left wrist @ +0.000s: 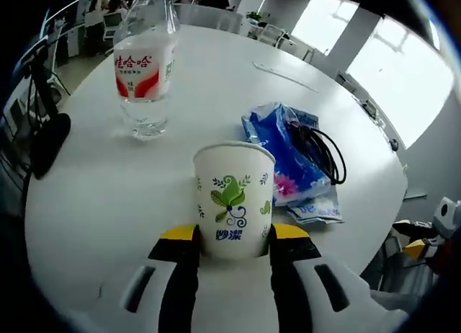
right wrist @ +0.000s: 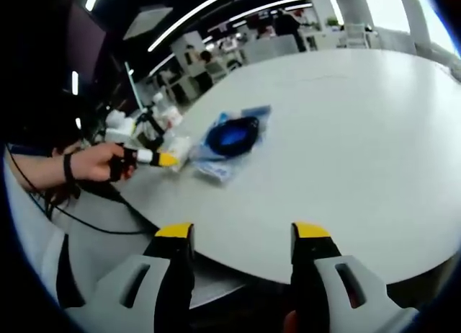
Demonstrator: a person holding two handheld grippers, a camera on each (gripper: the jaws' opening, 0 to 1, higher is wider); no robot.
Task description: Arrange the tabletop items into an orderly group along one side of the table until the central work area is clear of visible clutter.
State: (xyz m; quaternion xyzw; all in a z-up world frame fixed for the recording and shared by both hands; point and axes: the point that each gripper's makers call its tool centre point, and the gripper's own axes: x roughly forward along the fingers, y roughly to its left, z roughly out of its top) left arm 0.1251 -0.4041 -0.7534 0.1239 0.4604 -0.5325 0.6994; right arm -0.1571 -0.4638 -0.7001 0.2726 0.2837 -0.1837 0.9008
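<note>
My left gripper [left wrist: 234, 241] pinched the paper cup [left wrist: 234, 200] low, I judged for carrying upright toward the water bottle [left wrist: 145, 66] and blue packet [left wrist: 288, 156]. My right gripper [right wrist: 243, 236] hung spread, empty, at the table [right wrist: 360, 145] edge.

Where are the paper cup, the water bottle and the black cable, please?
paper cup [left wrist: 234, 203]: left gripper view, on its printed side.
water bottle [left wrist: 145, 66]: left gripper view, on its red label.
black cable [left wrist: 325, 154]: left gripper view, on its coiled loop.
</note>
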